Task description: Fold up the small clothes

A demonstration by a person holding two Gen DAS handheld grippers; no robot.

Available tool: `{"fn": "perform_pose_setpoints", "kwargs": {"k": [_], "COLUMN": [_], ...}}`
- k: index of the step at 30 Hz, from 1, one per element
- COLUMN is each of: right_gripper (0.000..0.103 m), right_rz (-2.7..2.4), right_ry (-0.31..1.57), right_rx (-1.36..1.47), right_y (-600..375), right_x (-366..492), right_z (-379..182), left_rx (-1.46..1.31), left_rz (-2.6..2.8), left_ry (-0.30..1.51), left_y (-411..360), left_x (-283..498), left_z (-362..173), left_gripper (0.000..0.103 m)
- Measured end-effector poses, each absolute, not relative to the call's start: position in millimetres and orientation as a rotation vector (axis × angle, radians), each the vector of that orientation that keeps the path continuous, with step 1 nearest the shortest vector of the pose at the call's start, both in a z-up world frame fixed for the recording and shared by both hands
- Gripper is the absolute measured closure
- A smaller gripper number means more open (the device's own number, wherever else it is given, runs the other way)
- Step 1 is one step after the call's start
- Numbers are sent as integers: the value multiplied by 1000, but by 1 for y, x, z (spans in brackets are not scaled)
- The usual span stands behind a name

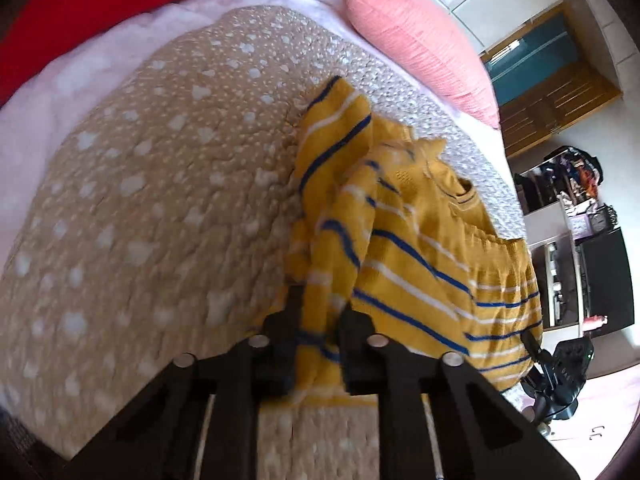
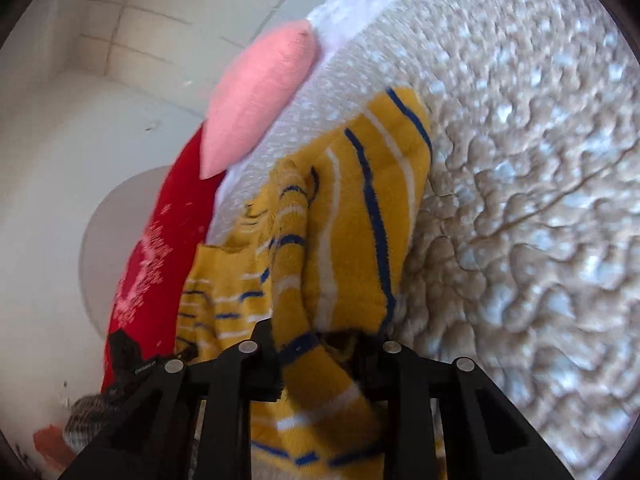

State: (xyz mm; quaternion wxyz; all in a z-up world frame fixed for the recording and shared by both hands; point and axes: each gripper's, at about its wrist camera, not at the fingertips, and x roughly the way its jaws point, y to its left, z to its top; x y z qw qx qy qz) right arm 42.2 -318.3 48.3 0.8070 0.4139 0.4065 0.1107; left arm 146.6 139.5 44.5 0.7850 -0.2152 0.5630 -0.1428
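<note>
A small yellow garment with blue and white stripes (image 1: 404, 240) hangs bunched above the tan dotted bedspread (image 1: 152, 184). My left gripper (image 1: 318, 320) is shut on one edge of the garment, which runs between its black fingers. My right gripper (image 2: 316, 344) is shut on another edge of the same garment (image 2: 352, 216), and it also shows in the left wrist view (image 1: 556, 372) at the garment's far lower corner. The cloth is lifted and twisted between the two grippers, with one sleeve or end trailing toward the bed.
A pink cushion (image 1: 420, 44) lies at the far edge of the bed. A red pillow (image 1: 100, 4) sits at the head, also in the right wrist view (image 2: 160, 256). Shelves and a dark cabinet (image 1: 576, 248) stand beyond the bed on a tiled floor.
</note>
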Motion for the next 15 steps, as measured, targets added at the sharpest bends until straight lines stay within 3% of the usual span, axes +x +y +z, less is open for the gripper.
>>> {"fn": "perform_pose_setpoints", "kwargs": {"k": [7,11,15], "right_gripper": [86,83,70], "right_rz": [138,61,130], "right_ry": [858,836,816], "right_rx": [729,693,588], "right_y": [-348,-364,-334], "right_x": [-25,-45,-42], "right_z": [76,87,115], "left_rx": [-443,-454,-424], "left_rz": [-310,-300,-275], "left_ry": [1201,1166,1110], "left_y": [152,162,165], "left_x": [107,101,89], "left_z": [46,49,55], "left_gripper": [93,88,75]}}
